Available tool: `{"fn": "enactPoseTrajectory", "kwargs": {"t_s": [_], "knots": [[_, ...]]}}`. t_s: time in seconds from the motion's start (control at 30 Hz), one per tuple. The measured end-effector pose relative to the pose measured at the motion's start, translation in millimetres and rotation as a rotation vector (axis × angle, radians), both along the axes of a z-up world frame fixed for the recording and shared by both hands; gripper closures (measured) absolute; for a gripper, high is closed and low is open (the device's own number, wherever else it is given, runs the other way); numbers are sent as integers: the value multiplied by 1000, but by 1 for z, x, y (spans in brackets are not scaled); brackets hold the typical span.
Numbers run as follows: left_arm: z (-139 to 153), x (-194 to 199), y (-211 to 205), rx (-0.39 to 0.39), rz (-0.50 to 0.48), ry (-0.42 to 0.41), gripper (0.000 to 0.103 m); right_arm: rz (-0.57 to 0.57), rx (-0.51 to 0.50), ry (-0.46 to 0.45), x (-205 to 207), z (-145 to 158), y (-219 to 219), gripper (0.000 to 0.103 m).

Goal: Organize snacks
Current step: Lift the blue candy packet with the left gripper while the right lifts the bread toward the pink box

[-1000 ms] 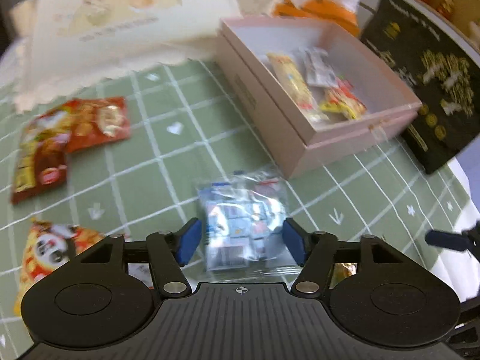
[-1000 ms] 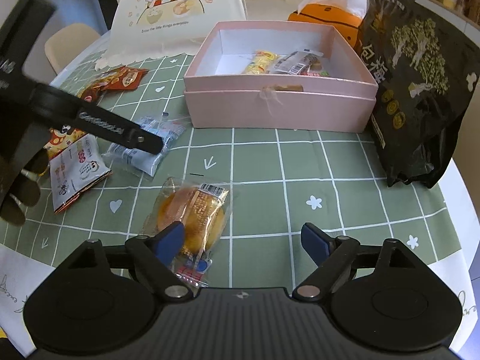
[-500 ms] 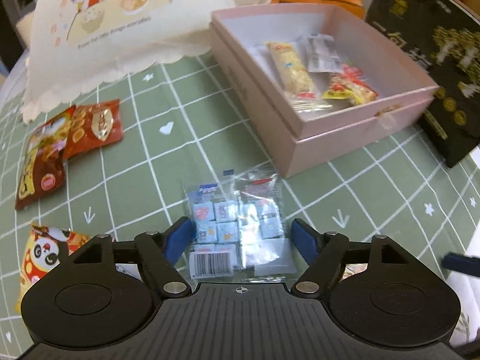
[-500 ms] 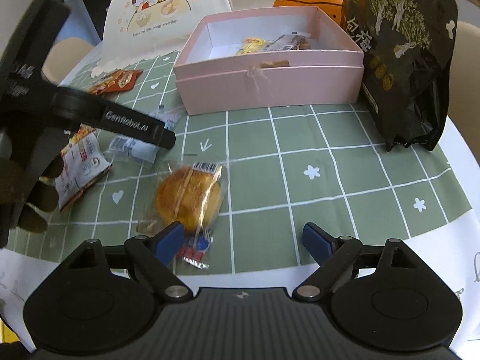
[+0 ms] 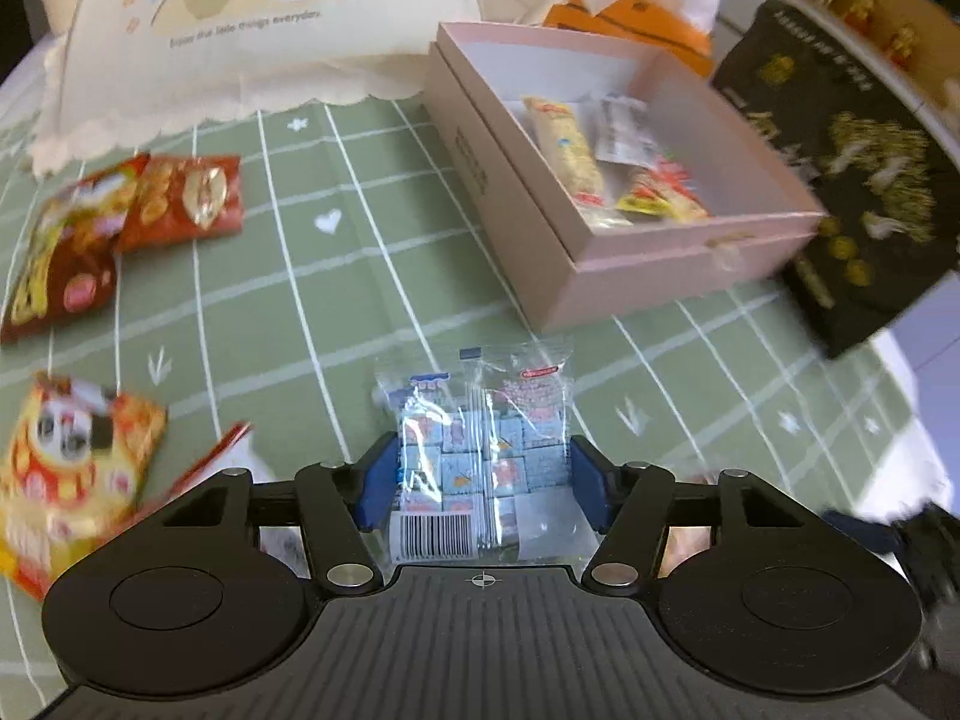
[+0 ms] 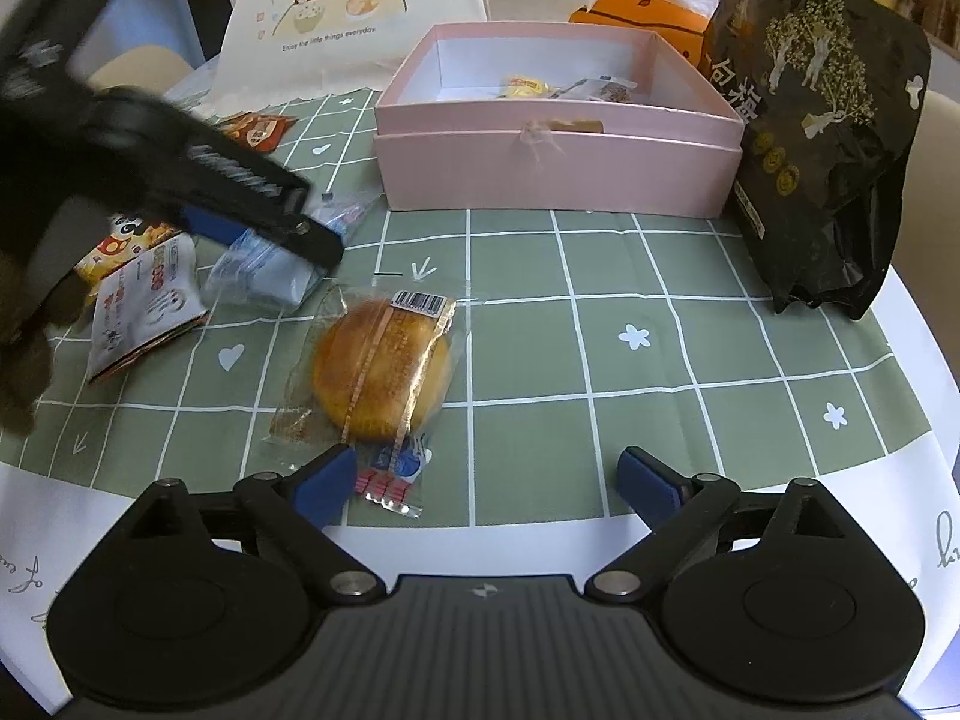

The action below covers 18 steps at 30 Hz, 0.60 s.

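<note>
A clear bag of blue-wrapped candies (image 5: 480, 438) lies on the green checked cloth between the fingers of my left gripper (image 5: 483, 474). Its jaws are closing, and the blue pads sit right at the bag's side edges without crumpling it. The right wrist view shows that same gripper (image 6: 300, 228) down over the candy bag (image 6: 264, 276). A wrapped round bun (image 6: 384, 366) lies just ahead of my right gripper (image 6: 486, 468), nearer its left finger. Those jaws are opening with nothing between them. The open pink box (image 5: 600, 276) (image 6: 540, 168) holds a few snack packets.
A black snack bag (image 6: 828, 138) stands right of the box and an orange tissue box (image 6: 636, 18) behind it. Red packets (image 5: 180, 198), a panda packet (image 5: 66, 468) and a white packet (image 6: 144, 306) lie at the left. A cream food cover (image 5: 258, 18) stands at the back.
My left gripper's jaws spread wider, then narrowed again around the candy bag as it pushed further over the bag. My right gripper's jaws have widened; the bun has not moved.
</note>
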<state>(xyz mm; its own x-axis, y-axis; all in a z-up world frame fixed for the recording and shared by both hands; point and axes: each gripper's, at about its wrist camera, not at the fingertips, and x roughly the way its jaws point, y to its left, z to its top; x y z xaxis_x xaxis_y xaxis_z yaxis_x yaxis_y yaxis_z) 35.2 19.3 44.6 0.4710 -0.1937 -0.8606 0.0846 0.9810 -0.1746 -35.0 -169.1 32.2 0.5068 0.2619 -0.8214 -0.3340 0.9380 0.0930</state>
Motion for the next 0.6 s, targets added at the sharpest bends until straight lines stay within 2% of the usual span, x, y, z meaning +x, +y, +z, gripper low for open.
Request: {"fn": "enactPoseTrajectory", "kwargs": {"t_s": [0.07,0.13,0.2,0.27,0.43,0.57,0.6], "knots": [[6,-20,5,-16,-1,-10,38,1,-1,-15,1,6,-2,9],[14,-40,16,-68,9,-22,38,2,-11,-48,3,12,-4,9],[24,-54,31,-110,36,-35,38,17,-26,-73,5,18,-2,9],[32,-64,46,-115,79,-46,38,42,-32,-83,8,21,2,9],[47,-82,71,-109,153,-64,38,98,7,-41,21,18,25,9],[47,-93,71,-106,146,-41,38,114,12,7,34,8,48,9],[47,-95,68,-108,137,-36,38,114,15,18,37,6,51,13]]}}
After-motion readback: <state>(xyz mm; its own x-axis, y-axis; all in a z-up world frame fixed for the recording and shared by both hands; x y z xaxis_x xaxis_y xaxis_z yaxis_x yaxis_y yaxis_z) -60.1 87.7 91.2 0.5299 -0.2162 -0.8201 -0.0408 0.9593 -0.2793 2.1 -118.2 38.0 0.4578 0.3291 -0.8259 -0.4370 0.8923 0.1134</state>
